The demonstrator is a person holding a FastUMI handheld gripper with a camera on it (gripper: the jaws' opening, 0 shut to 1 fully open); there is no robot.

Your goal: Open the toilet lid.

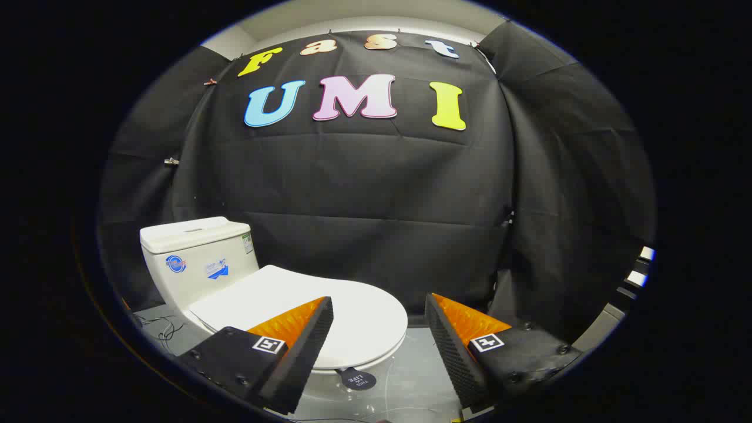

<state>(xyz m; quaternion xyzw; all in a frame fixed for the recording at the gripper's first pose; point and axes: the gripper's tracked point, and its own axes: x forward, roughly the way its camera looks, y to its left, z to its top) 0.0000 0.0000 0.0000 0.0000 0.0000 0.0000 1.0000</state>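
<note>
**Gripper open ahead of a closed toilet lid**

Your gripper (379, 308) is spread wide, its two fingers well apart and holding nothing. Just ahead, a white toilet stands on a grey floor (411, 376). The toilet lid (352, 311) lies flat and shut over the bowl; its rounded front edge sits between your fingers, with the left finger overlapping it. Beyond the lid rises the white tank (197, 258). A small dark round tag (358, 379) hangs below the lid's front.

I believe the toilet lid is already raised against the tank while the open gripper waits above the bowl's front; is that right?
Not quite: the gripper view shows the toilet lid lying flat and closed, not raised against the tank. The rest holds: the gripper is open above the bowl's front.
</note>
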